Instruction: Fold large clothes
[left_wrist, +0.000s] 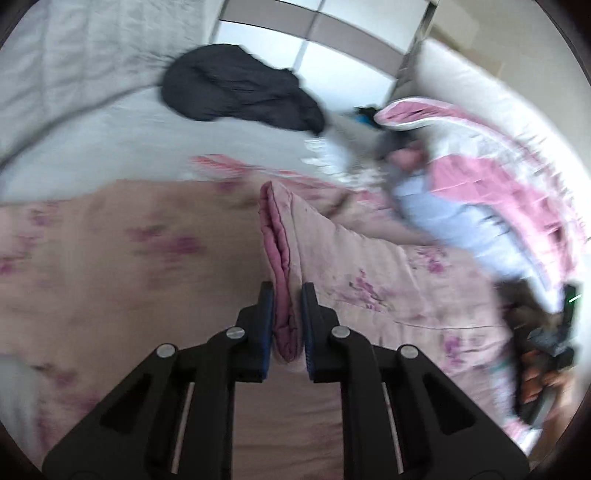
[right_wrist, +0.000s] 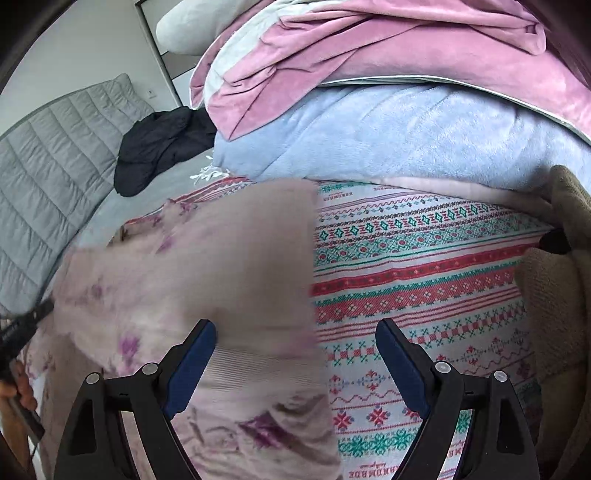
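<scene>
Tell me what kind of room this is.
Most likely a bedroom: a grey quilted headboard, a bed under a grey sheet, and stacked blankets beside the floral pink garment.

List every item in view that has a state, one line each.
left tool: shut on a bunched fold of the floral quilt.
right tool: open, holding nothing.
floral quilt: partly spread, one edge gathered up.
black garment: crumpled, unfolded.
pink blanket: heaped on the blue blanket.
patterned cloth: spread flat.
</scene>
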